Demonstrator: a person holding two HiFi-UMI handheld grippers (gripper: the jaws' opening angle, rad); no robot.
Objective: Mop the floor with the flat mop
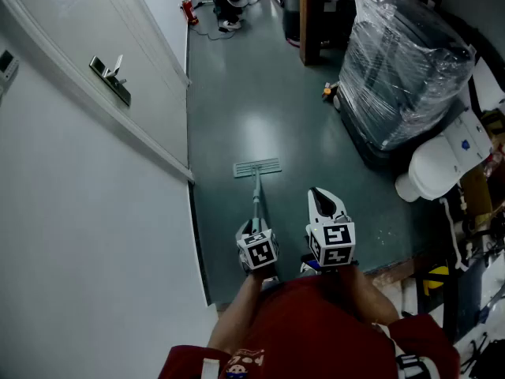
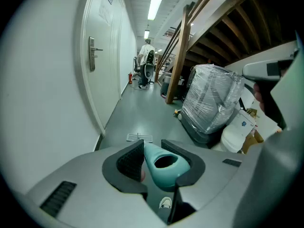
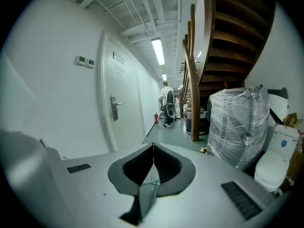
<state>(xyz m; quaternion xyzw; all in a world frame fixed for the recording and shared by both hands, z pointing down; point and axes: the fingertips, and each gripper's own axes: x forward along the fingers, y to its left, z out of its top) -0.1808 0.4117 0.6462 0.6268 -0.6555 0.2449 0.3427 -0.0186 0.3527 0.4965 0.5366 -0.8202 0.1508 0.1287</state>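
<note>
The flat mop's grey head (image 1: 257, 167) lies on the grey-green floor (image 1: 237, 101) close to the left wall, and its handle (image 1: 257, 204) runs back to me. My left gripper (image 1: 256, 226) is shut on the handle's teal end (image 2: 165, 166), which sits between the dark pads; the mop head (image 2: 139, 137) shows beyond it. My right gripper (image 1: 320, 196) hovers just right of the handle, apart from it. In the right gripper view its tips (image 3: 153, 148) meet with nothing between them.
A white door (image 1: 87, 61) and wall run along the left. A plastic-wrapped stack (image 1: 402, 69) and a white toilet (image 1: 442, 164) crowd the right side, with a wooden post (image 1: 309, 18) behind. Far down the corridor is a person (image 2: 146, 63) by a chair.
</note>
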